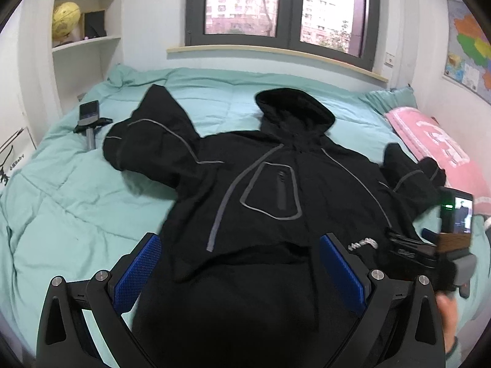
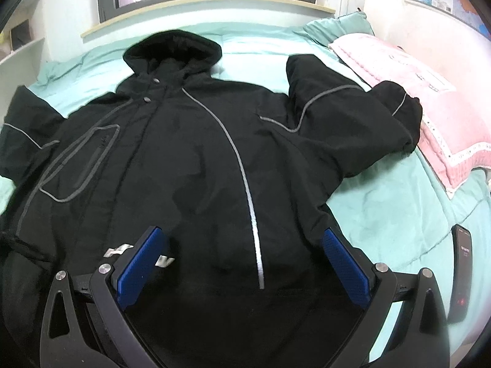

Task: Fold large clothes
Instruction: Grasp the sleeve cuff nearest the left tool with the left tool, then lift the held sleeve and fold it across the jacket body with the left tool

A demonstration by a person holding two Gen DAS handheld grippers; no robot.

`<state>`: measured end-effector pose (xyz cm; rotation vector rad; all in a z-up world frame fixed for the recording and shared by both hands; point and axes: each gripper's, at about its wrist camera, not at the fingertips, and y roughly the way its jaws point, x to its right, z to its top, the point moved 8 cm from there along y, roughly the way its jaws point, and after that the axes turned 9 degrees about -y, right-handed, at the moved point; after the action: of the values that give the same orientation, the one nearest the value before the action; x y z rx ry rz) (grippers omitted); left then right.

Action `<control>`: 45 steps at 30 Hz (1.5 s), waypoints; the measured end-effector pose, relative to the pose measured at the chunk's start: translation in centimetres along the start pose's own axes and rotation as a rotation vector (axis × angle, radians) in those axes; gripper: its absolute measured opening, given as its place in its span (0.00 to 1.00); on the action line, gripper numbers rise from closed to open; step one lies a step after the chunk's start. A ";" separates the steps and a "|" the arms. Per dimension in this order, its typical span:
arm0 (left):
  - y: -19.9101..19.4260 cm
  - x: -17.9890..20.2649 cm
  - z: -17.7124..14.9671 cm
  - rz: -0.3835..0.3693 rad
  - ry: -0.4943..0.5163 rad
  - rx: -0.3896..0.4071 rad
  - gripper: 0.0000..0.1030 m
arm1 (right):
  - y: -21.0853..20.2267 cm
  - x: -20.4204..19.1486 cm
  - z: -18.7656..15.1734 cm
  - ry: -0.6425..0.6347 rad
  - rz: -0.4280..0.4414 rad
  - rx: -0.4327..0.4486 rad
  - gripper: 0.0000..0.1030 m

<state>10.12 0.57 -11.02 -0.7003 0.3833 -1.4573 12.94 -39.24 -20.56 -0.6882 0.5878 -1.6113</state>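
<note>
A black hooded jacket (image 2: 190, 159) lies spread face up on the bed (image 1: 76, 190), hood toward the window (image 1: 276, 9), both sleeves bent back on the green quilt, the right one touching a pink pillow (image 2: 429, 98). The left gripper (image 1: 239, 271) and right gripper (image 2: 245, 263) hover over its lower hem, jaws wide apart and holding nothing. The wall shelf (image 1: 87, 41) holds a yellow globe (image 1: 66, 20) with books above, and a phone (image 2: 460, 276) lies on the quilt.
</note>
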 end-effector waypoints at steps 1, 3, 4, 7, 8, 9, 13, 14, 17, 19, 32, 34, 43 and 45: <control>0.0 -1.3 0.8 0.006 -0.006 0.015 0.99 | -0.4 -0.2 0.2 0.000 0.005 -0.005 1.00; 0.0 -3.8 2.2 0.029 -0.031 0.046 0.99 | -1.4 -0.8 1.2 -0.004 0.018 -0.002 1.00; 0.0 -5.6 3.2 0.042 -0.056 0.067 0.99 | -2.1 -1.3 1.9 -0.011 0.027 0.017 1.00; 1.1 -11.9 6.2 0.037 -0.150 0.091 0.99 | -2.9 -3.2 3.9 -0.027 0.056 0.051 1.00; 1.6 -13.4 6.9 0.023 -0.173 0.088 0.99 | -3.0 -4.0 4.5 -0.031 0.077 0.069 1.00; 2.4 -15.1 7.7 0.003 -0.197 0.082 0.99 | -2.9 -5.1 5.4 -0.042 0.104 0.101 1.00; 7.8 -22.0 11.4 -0.076 -0.315 0.028 0.99 | -0.6 -8.2 7.0 -0.053 0.182 0.153 1.00; 9.4 -23.4 12.0 -0.069 -0.343 0.019 0.99 | 0.1 -8.7 7.1 -0.060 0.176 0.164 1.00; 14.2 -26.5 13.4 -0.059 -0.408 -0.018 0.99 | 3.5 -10.8 6.4 -0.105 0.138 0.139 1.00; 18.3 -28.4 14.1 -0.078 -0.463 -0.061 0.99 | 5.3 -11.8 5.2 -0.134 0.139 0.109 1.00; 32.9 -32.5 15.2 -0.273 -0.762 -0.174 0.61 | 8.1 -12.3 3.1 -0.160 0.130 0.057 1.00; 33.6 -32.4 15.5 -0.266 -0.755 -0.164 0.23 | 8.3 -12.5 3.1 -0.164 0.130 0.049 1.00; 22.5 -37.8 17.4 0.165 -0.639 0.110 0.15 | 8.9 -12.5 3.0 -0.157 0.154 0.023 1.00; 21.6 -40.2 16.9 0.253 -0.636 0.095 0.16 | 9.0 -12.5 3.1 -0.156 0.155 0.021 1.00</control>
<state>33.24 42.59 -19.16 -0.9548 -0.0890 -0.9431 22.56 -28.20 -26.16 -0.7277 0.4970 -1.4046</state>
